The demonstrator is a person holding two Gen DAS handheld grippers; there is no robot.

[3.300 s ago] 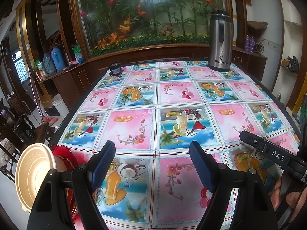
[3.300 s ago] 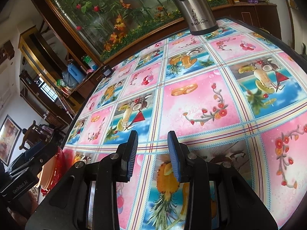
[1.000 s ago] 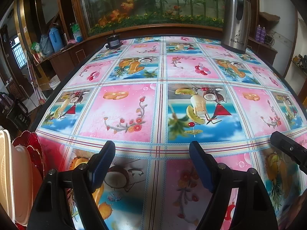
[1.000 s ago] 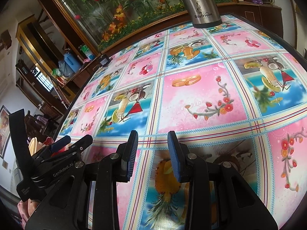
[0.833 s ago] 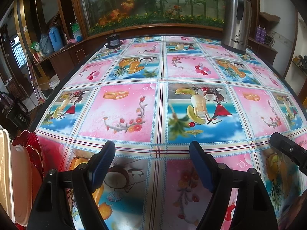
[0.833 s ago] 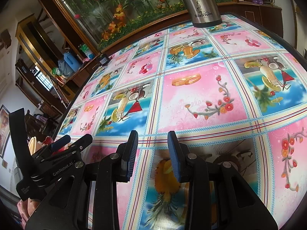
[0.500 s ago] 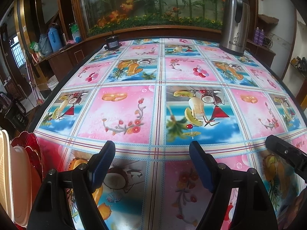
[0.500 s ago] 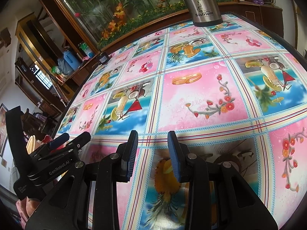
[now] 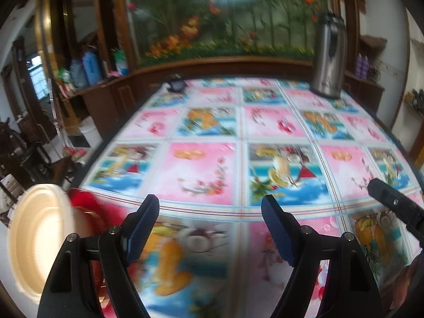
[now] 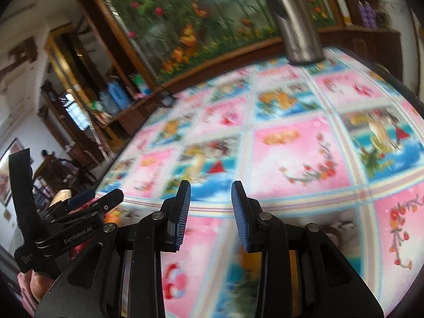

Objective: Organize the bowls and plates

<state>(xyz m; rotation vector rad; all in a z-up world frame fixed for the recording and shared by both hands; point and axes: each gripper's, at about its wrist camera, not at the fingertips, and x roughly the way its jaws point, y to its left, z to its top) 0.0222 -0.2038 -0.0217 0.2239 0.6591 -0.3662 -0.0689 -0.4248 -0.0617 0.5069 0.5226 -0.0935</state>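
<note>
Left wrist view, left to right:

1. Cream plate, at the far left edge, tilted on its rim with its hollow face toward us. We find it blurred.
2. Red dish, just behind and right of the cream plate, at the near left corner of the table. We cannot tell whether the two touch.
3. Left gripper, above the near part of the table, jaws set wide with nothing between the blue pads.
4. Tablecloth, pink and blue squares printed with fruit and drinks, covering the whole table.
5. Small dark object, at the far left edge of the cloth; too blurred for us to name.
6. Steel thermos jug, upright at the far right corner.
7. Right gripper, one black finger entering at the right edge.

Right wrist view, left to right:

8. Left gripper, low at the left, a cream rim showing just behind it.
9. Right gripper, over the near cloth, jaws at a narrow gap, empty.
10. Steel thermos jug, far right.
</note>
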